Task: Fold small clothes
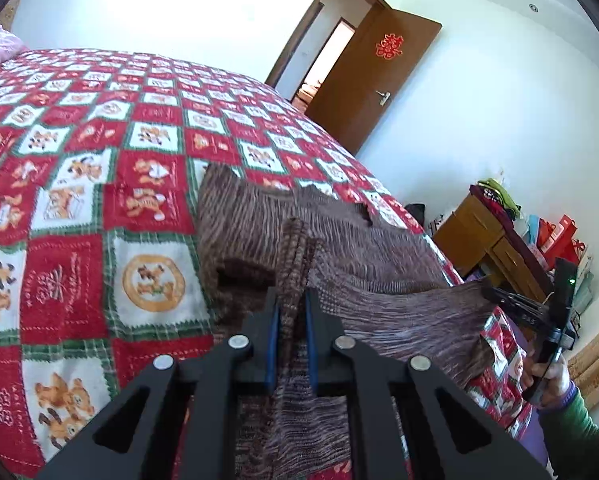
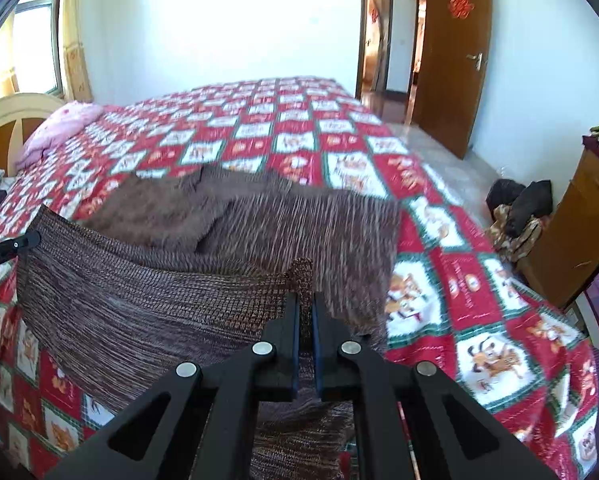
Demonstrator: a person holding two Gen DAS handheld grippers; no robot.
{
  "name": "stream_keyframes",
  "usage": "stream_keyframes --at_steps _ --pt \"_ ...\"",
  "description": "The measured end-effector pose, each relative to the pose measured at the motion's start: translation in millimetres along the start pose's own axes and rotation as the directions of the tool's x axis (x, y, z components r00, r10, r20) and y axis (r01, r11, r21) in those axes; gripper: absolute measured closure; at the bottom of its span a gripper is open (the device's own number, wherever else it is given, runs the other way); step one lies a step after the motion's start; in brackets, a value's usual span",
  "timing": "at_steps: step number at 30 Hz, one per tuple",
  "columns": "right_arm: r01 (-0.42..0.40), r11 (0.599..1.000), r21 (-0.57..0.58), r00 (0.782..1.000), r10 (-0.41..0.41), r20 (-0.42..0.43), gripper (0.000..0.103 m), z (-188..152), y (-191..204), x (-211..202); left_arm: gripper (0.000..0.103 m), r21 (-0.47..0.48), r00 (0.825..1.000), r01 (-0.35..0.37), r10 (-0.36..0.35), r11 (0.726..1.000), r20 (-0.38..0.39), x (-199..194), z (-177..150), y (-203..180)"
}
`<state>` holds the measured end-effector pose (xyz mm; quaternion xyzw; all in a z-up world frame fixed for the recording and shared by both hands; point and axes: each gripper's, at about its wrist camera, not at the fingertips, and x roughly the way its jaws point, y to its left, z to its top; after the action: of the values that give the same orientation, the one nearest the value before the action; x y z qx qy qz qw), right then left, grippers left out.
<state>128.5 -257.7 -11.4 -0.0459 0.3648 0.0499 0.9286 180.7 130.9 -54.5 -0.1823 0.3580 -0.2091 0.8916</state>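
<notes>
both jaws, left gripper (image 1: 291, 304) and right gripper (image 2: 306, 312), clamp the brown knit garment's (image 2: 139, 300) edge, stretched between them above the bed (image 2: 439, 280).

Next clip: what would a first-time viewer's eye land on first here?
The loud red, white and green cartoon bedspread fills both views. Across its near edge, a brown knit garment is stretched between the left gripper and right gripper, each shut on a bunched corner. Behind, a brown door stands open.
</notes>
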Motion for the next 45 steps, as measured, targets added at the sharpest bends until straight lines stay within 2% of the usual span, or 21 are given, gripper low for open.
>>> stream_keyframes --at_steps 7,13,19,20,21,25,28,31,34,35,38,41,45 --pt "0.065 0.998 -0.009 0.996 -0.065 0.063 0.098 15 -1 -16 0.091 0.015 0.999 -0.041 0.041 0.999 0.029 0 12 -6" --pt "0.094 0.995 -0.01 0.99 -0.093 0.105 0.098 39 -6 -18 0.091 -0.001 0.996 -0.075 0.075 0.997 0.054 7 39 -1" --pt "0.136 0.99 -0.028 0.983 -0.132 0.129 0.098 74 -12 0 0.092 0.022 0.99 -0.11 0.107 0.994 0.091 23 74 -4" --pt "0.146 0.989 -0.027 0.981 -0.141 0.129 0.098 81 -14 6 0.094 0.024 0.988 -0.117 0.115 0.993 0.1 26 79 -4" --pt "0.155 0.988 -0.026 0.98 -0.15 0.132 0.098 85 -15 10 0.101 0.025 0.986 -0.128 0.125 0.991 0.112 27 83 -3" --pt "0.179 0.984 -0.011 0.975 -0.176 0.134 0.098 103 -21 34 0.101 -0.011 0.982 -0.132 0.133 0.991 0.137 39 103 9" --pt "0.197 0.98 -0.017 0.973 -0.194 0.123 0.098 114 -23 61 0.101 -0.037 0.978 -0.17 0.173 0.985 0.114 56 113 19" --pt "0.215 0.976 -0.018 0.974 -0.213 0.079 0.098 112 -26 88 0.1 -0.032 0.986 -0.165 0.166 0.986 0.018 73 111 25" --pt "0.191 0.981 0.013 0.98 -0.192 0.055 0.098 103 -30 95 0.089 0.059 0.98 -0.191 0.193 0.98 -0.045 86 98 21" --pt "0.19 0.982 0.012 0.98 -0.191 0.057 0.098 101 -29 95 0.083 0.101 0.975 -0.2 0.208 0.975 -0.076 94 91 19" --pt "0.177 0.984 0.015 0.982 -0.178 0.056 0.098 95 -28 92 0.068 0.153 0.973 -0.16 0.182 0.975 -0.141 112 76 15" --pt "0.169 0.986 0.011 0.984 -0.169 0.051 0.098 93 -26 92 0.053 0.183 0.966 -0.171 0.201 0.968 -0.161 123 69 12" --pt "0.163 0.987 0.003 0.986 -0.163 0.043 0.098 90 -25 92 0.052 0.153 0.955 -0.19 0.219 0.97 -0.2 137 64 20"
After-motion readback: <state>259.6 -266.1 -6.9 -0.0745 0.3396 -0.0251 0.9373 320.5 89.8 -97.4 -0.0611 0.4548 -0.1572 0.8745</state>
